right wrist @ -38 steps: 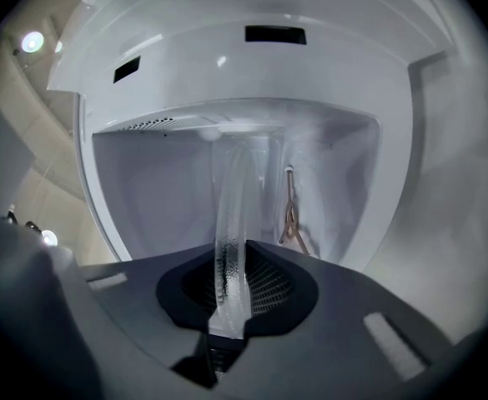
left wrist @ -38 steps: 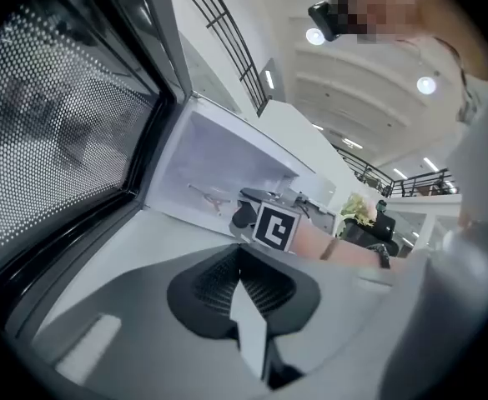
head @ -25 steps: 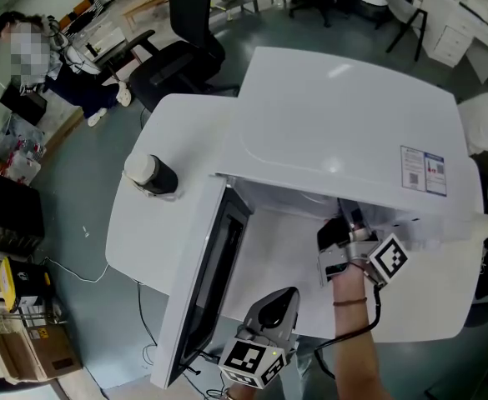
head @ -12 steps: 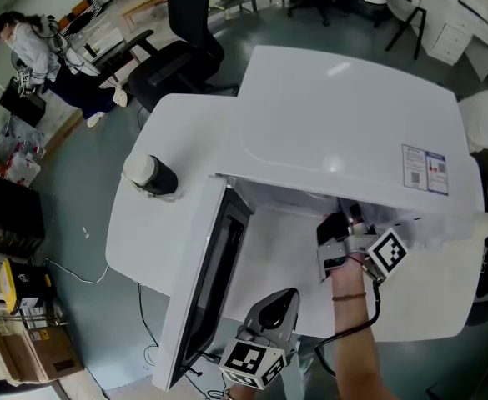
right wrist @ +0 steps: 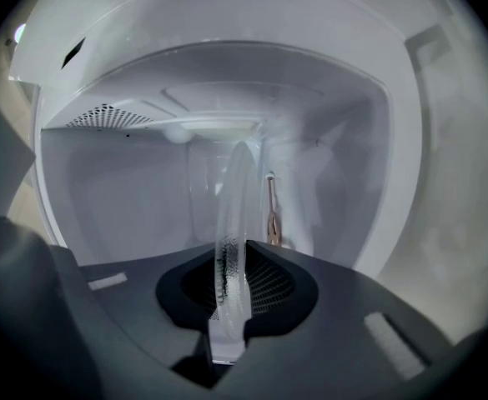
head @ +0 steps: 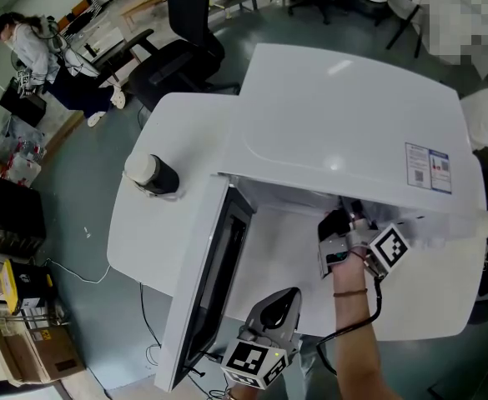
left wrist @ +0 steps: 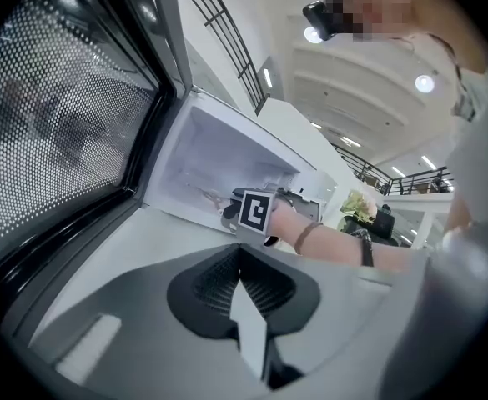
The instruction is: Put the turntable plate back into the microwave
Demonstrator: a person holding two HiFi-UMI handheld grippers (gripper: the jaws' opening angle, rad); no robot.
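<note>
table (head: pixel 143 240): white, rounded corners, sits in the middle of the room
jar (head: pixel 150 174): dark body, pale cap, on the table near its left edge
office chair (head: pixel 177 61): black, on the floor just past the table's far corner
person (head: pixel 27 44): way off in the upper left, well apart from the table
floor (head: pixel 85 165): grey-green, with a thin cable (head: pixel 72 271) trailing across it
cardboard box (head: pixel 35 344): bottom left, near a yellow thing I can't make out
</note>
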